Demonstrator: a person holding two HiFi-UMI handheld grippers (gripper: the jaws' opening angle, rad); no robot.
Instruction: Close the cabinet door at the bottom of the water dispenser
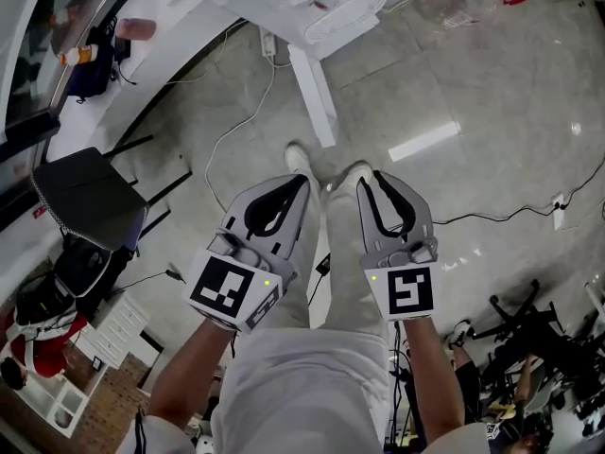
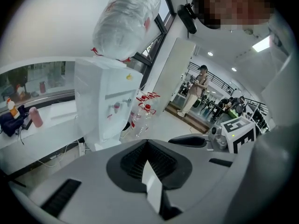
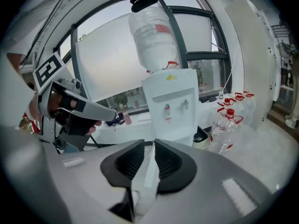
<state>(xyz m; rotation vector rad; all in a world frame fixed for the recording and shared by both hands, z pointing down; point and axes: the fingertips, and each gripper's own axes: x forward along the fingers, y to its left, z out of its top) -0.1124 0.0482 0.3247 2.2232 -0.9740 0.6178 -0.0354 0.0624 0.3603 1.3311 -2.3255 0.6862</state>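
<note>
1. My left gripper [image 2: 147, 143] has its jaws closed tip to tip, with nothing caught between them. In the head view this left gripper [image 1: 301, 180] points forward and down over the pale grey tiled floor [image 1: 473, 83].
2. My right gripper [image 3: 149, 143] is parted by only a narrow slot and holds nothing. Seen from the head view, the right gripper [image 1: 371, 178] sits just beside the left, the two side by side and apart.
3. Each gripper view catches the other tool's black-and-white marker cube [image 2: 240, 133], held up at the frame's edge.
4. Just past the tips in the head view are my two pale shoes [image 1: 298, 154].
5. Beyond them, a narrow white panel runs edge-on from the dispenser's foot toward me. That is the cabinet door [image 1: 312, 93], standing open and well clear of both grippers.
6. The tall white water dispenser [image 3: 170, 108] stands straight ahead, with a clear upturned bottle [image 3: 152, 34] on top. The left gripper view has the same water dispenser [image 2: 105, 101] ahead and to the left.
7. Clear plastic bottles with red caps [image 3: 229, 125] stand on the floor right beside it.
8. A white cable [image 1: 236, 126] trails across the tiles, and a black chair [image 1: 85, 197] sits far off to the left.
</note>
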